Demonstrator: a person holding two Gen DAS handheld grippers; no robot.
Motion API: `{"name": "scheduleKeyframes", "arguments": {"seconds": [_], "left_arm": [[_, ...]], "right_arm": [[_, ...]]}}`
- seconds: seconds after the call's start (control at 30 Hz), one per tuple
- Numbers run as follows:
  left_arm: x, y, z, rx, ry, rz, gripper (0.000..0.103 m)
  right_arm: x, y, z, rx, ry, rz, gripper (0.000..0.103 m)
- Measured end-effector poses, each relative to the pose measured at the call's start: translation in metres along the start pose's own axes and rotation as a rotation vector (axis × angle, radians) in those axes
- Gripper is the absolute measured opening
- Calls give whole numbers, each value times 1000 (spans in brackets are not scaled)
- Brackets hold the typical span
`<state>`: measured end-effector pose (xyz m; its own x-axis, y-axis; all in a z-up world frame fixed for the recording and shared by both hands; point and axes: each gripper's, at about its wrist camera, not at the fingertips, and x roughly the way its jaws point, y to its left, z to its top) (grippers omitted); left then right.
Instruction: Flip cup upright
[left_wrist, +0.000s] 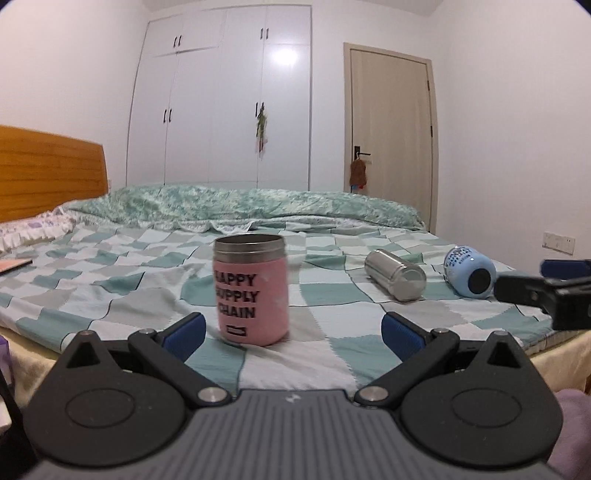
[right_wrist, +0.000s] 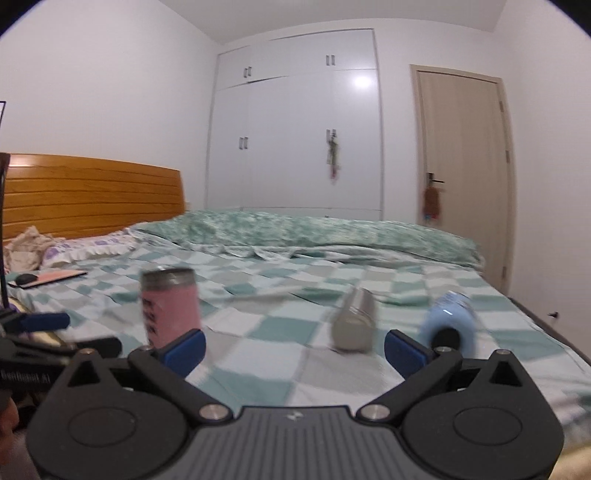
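Standing upright on the checked bedsheet (left_wrist: 147, 280), the pink steel cup (left_wrist: 251, 291) sat just beyond the wide-open, empty left gripper (left_wrist: 291, 328). Right of it lay a steel cylinder (left_wrist: 395, 275) and blue bottle (left_wrist: 469, 271), probably next; the right gripper (right_wrist: 295, 345) gaped empty too.

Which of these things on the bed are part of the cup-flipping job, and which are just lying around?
Job: pink cup, already upright; steel cup and blue cup, both on their sides; left tool and right tool, both open.

Lying about: pillow, quilt.
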<state>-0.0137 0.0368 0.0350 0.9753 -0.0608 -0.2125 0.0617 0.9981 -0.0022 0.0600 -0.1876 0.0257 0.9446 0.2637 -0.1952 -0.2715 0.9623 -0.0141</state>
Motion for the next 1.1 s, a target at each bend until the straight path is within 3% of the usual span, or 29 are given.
{"name": "scheduleKeyframes", "arguments": {"seconds": [0.47, 1.1], "left_arm": [[-2, -25, -28, 77, -46, 41, 103], [-2, -25, -31, 82, -63, 37, 103]], "right_arm": [[-30, -31, -55, 3, -31, -125, 103], [-32, -31, -59, 20, -55, -132, 103]]}}
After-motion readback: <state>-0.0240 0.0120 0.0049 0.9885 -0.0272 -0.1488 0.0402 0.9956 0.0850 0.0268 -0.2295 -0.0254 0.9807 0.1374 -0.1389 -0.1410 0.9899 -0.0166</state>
